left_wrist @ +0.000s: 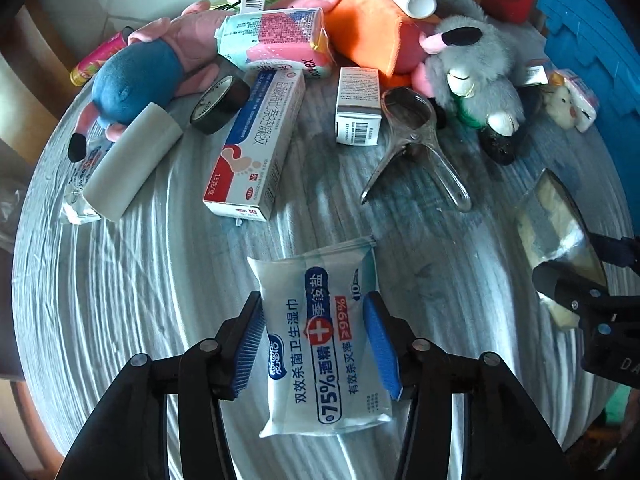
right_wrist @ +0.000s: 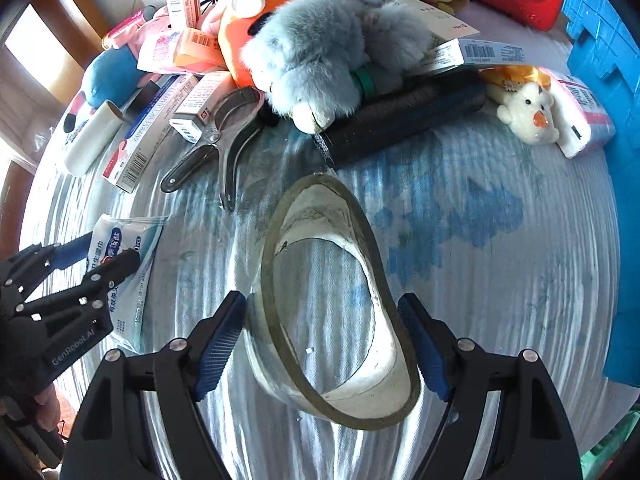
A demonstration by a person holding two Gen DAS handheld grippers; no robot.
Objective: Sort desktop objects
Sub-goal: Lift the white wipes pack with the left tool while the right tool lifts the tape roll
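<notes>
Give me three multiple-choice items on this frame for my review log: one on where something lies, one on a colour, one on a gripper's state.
1. Where is the grey plush toy relative to the black roll?
A. Partly lying over it
B. Far apart from it
C. Underneath it

2. What colour are the pads on the gripper fingers?
A. Red
B. Blue
C. Yellow

3. What does the left gripper have between its fingers?
A. Nothing
B. The wet-wipe pack
C. A metal scoop

Answers
1. A: in the right wrist view the toy's body overlaps the upper part of the roll.
2. B: ribbed blue pads line both fingers in each wrist view.
3. B: the pads press on both long edges of the pack, while the right gripper brackets the clear tape roll.
</notes>
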